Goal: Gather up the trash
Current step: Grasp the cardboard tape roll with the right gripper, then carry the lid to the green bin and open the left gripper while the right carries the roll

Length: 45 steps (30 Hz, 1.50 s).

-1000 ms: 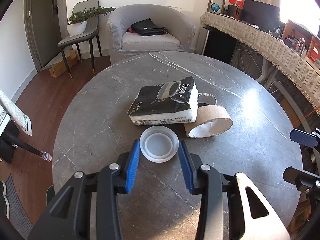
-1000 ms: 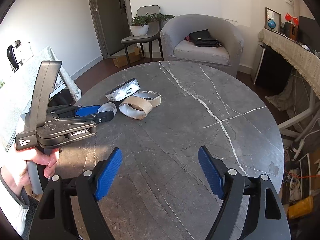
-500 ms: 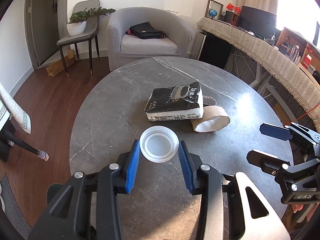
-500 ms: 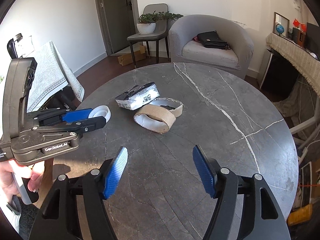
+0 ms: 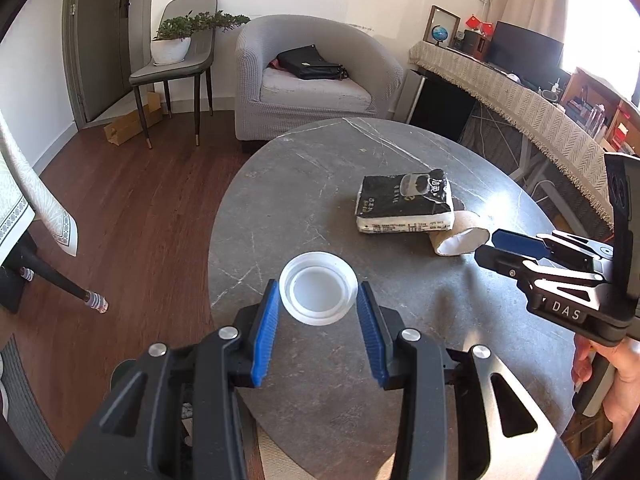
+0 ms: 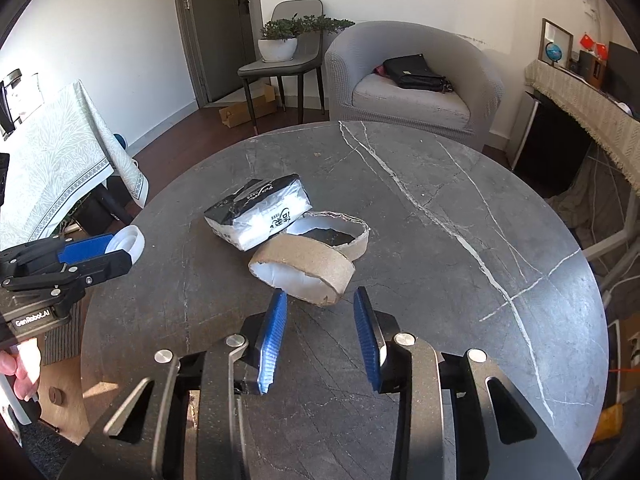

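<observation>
My left gripper [image 5: 318,306] pinches the white plastic lid [image 5: 318,293] by its rim, carried just above the near edge of the round table [image 6: 460,280], while my right gripper [image 6: 320,322] has just been narrowing its jaws, which stand partly apart with nothing between them, just short of the cardboard ring [image 6: 304,270]. That ring lies beside the black tissue pack [image 6: 260,210] and a second torn ring [image 6: 332,232]. I judge the ring light, thin and easily crushed, so I would take its near wall gently.
</observation>
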Available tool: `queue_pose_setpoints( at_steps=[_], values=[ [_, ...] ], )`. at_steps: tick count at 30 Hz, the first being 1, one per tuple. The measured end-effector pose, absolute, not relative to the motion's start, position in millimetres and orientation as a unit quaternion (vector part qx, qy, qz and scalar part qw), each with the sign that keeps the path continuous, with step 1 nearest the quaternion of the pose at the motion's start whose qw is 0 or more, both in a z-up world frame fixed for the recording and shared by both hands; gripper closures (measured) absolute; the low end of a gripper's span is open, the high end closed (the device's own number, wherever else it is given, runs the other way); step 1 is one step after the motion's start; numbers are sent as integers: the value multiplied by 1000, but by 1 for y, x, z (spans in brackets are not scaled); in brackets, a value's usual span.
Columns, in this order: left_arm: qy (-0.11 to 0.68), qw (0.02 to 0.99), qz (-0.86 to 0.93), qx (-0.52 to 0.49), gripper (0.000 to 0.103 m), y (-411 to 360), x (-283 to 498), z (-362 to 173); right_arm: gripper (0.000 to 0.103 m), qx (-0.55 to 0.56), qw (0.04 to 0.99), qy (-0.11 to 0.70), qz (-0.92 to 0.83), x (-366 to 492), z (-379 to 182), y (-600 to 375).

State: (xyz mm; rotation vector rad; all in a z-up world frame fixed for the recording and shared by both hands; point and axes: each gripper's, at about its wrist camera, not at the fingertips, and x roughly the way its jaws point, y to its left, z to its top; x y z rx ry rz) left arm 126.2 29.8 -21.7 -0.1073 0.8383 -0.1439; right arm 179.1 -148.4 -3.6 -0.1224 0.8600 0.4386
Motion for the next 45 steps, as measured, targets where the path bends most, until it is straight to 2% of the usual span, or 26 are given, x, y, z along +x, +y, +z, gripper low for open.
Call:
queue_pose_setpoints(
  at_steps=[7,13,18,31,45],
  values=[
    [402,912,-56,-58,61,62,117,-16,76,-53,885,421,191,193,-8,-149],
    [403,912,-49,-61,61,81,109,-14,88,-48,887,421,185,198,-12,-142],
    [406,911,-46,-60,61,92,106,-16,94,-58,888,421,177,195,-8,-137],
    [408,909,-37,-72,61,111,102,-18,94,-79,886,406,210,162,23,-116],
    [455,888,-22,-62,61,135,96,-70,94,-76,869,395,289,144,39,-51]
  ],
)
